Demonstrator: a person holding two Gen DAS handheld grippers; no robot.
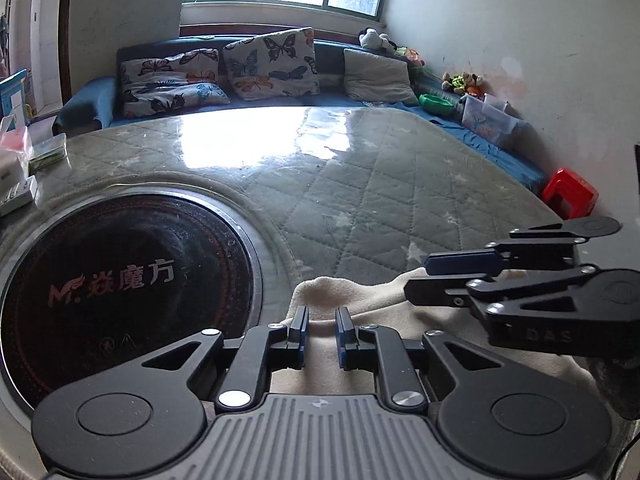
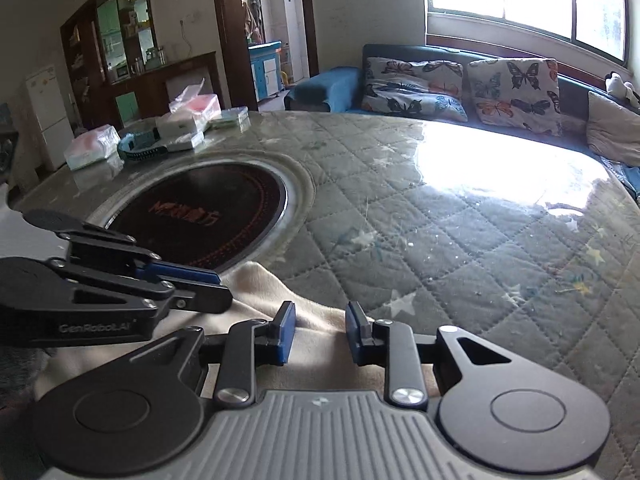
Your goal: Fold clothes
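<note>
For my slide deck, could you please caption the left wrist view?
Left gripper and right gripper, jaws slightly apart, over a cream garment beside the table's black hotplate.

You have one cream garment (image 1: 360, 304) at the tabletop's (image 1: 380, 184) near edge and one round black cooktop (image 1: 128, 280) inset. Two butterfly cushions (image 1: 272, 64) and one plain cushion (image 1: 376, 76) sit beyond the far edge.

Cream garment (image 1: 360, 300) lower centre: soft, matt, fleecy cloth. Table (image 1: 360, 200) mid-frame: quilted grey fabric under a glossy clear cover with window glare. Round cooktop (image 1: 128, 280) at left: smooth dark glass, shiny metal rim. Left gripper (image 1: 322, 334): matt black plastic, blue pads, bright metal rivets.
</note>
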